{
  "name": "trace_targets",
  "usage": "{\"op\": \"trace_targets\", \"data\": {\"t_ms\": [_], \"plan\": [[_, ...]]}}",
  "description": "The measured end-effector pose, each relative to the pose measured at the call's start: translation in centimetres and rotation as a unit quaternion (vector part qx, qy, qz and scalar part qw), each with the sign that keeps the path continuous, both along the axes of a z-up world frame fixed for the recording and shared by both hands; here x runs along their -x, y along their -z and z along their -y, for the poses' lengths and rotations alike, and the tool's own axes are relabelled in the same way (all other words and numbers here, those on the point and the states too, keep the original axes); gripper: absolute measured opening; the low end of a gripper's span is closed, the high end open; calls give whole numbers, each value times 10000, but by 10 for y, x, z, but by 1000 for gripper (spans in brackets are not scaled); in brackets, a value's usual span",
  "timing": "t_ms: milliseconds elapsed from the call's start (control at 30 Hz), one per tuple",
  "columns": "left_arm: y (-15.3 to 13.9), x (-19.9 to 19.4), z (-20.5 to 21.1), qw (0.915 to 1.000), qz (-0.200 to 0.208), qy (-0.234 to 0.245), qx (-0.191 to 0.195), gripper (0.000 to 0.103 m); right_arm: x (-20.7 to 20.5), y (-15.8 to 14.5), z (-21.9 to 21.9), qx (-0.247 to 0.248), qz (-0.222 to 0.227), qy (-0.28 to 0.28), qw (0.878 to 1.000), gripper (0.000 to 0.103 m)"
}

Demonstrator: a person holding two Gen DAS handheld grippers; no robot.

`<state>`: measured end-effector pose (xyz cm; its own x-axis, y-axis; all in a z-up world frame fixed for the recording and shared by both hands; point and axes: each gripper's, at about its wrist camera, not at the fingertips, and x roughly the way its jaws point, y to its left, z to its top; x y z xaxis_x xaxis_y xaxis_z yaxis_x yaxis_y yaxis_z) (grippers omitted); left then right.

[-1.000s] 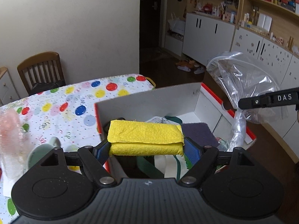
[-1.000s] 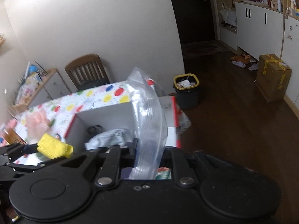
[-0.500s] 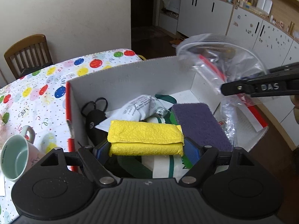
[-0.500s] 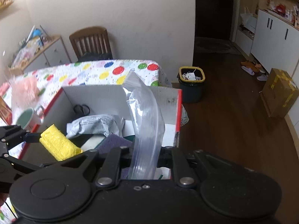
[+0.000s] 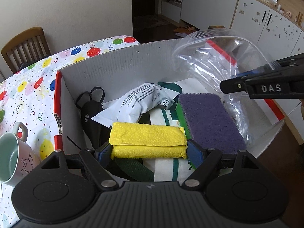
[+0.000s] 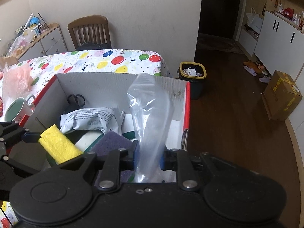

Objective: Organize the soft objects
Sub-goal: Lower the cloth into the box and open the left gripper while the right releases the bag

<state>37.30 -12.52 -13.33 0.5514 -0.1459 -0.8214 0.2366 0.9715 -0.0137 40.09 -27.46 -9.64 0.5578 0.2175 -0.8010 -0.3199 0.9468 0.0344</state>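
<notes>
One cardboard box (image 5: 106, 70), red outside and white inside, is sitting on the balloon-print tablecloth (image 5: 28, 79) and holding a jumble of soft things: one purple scouring sponge (image 5: 209, 121) with a green layer under it, one crumpled grey printed pouch (image 5: 144, 100), one white cloth bag with green stripes (image 5: 163, 117) and one black folded item with a loop (image 5: 91, 110) against the left wall. The left gripper (image 5: 148, 148) is hovering over the near part of the box, its blue pads pressing the two ends of one folded yellow cloth (image 5: 148, 138), so the jaws are standing wide but clamped on it. The right gripper (image 6: 148, 157) is reaching in from the right side, with one clear zip bag (image 6: 150, 117) standing up between its blue pads; its jaws have just been opening a little, and a narrow gap is showing on the right-hand pad, so whether it is gripping the bag I cannot tell. In the left wrist view the bag's mouth is gaping open above the sponge. One pale green mug (image 5: 9, 157) is standing on the tablecloth just beside the box's left wall, one pink plastic bundle (image 6: 15, 79) is lying farther back, and one wooden chair (image 6: 89, 32) is standing behind the table
</notes>
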Motion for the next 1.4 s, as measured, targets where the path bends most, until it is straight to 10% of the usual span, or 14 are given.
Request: {"op": "trace_targets", "data": {"t_ms": [1400], "plan": [[-89, 72, -48, 9904, 1216, -489, 439, 82, 80, -66, -14, -1078, 493, -96, 9929, 71]]}}
